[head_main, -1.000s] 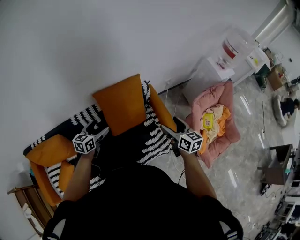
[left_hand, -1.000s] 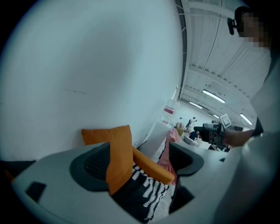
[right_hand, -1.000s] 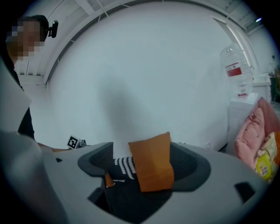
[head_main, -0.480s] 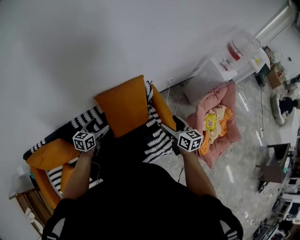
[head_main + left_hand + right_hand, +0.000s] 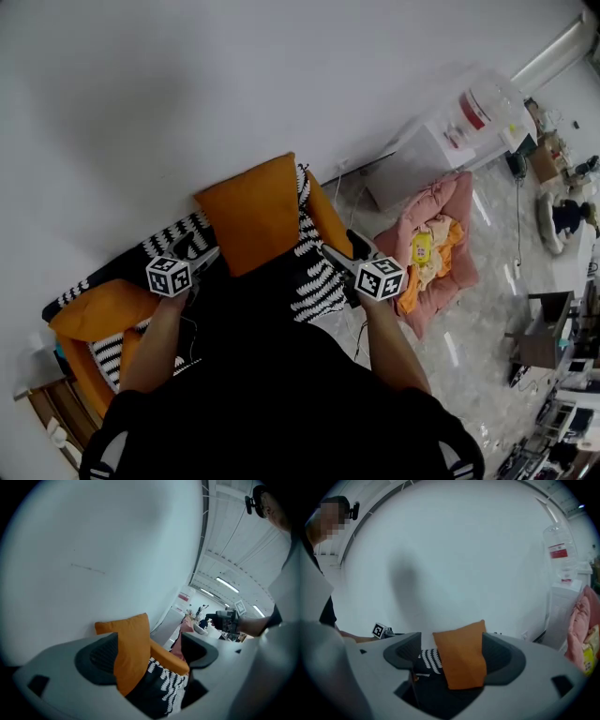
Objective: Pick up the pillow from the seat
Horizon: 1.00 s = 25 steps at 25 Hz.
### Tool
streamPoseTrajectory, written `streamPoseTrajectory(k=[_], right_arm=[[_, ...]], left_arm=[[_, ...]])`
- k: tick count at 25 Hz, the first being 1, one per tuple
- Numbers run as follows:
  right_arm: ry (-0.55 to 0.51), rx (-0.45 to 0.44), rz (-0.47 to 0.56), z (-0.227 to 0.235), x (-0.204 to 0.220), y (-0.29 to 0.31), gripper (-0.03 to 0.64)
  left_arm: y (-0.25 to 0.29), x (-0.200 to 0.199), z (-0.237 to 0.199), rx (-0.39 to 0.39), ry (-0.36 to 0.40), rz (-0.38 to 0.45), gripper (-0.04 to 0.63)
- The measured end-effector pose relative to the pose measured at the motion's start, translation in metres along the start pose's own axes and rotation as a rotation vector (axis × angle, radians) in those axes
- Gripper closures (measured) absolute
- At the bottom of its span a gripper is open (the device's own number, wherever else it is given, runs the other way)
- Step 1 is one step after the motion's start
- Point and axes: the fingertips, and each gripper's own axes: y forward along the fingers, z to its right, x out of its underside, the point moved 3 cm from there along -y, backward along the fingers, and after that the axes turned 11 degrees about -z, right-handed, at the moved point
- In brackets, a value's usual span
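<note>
An orange pillow [image 5: 253, 211] stands upright against the back of a seat [image 5: 314, 281] covered in black-and-white patterned cloth. My left gripper [image 5: 208, 255] hovers at the pillow's lower left corner and my right gripper [image 5: 341, 247] at its lower right, both short of it. In the left gripper view the pillow [image 5: 133, 641] shows beyond the open left gripper [image 5: 149, 656], apart from its pads. The right gripper view frames the pillow [image 5: 461, 656] between the wide-open jaws of the right gripper [image 5: 454, 657], with nothing gripped.
The seat has orange armrests [image 5: 98, 305]. A pink pet bed [image 5: 441, 239] with a yellow item lies on the floor to the right, beside a white water dispenser [image 5: 422, 155]. A white wall rises behind the seat. A wooden stand [image 5: 47, 412] sits at the lower left.
Both grippers have edged forward toward the seat and pillow together. Their jaws stay equally wide.
</note>
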Motion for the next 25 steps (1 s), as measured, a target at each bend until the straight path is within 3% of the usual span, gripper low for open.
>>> streamPoseTrajectory(k=[12,25], right_arm=[[-0.017,-0.009,-0.048,0.008,0.002,0.025,0.217],[-0.029,-0.070,-0.146,0.067,-0.013,0.087,0.213]], left_arm=[[-0.011,0.014,-0.010,-0.017,-0.014,-0.016,0.181],[0.000,0.025,-0.025,-0.107,-0.098,-0.038,0.181]])
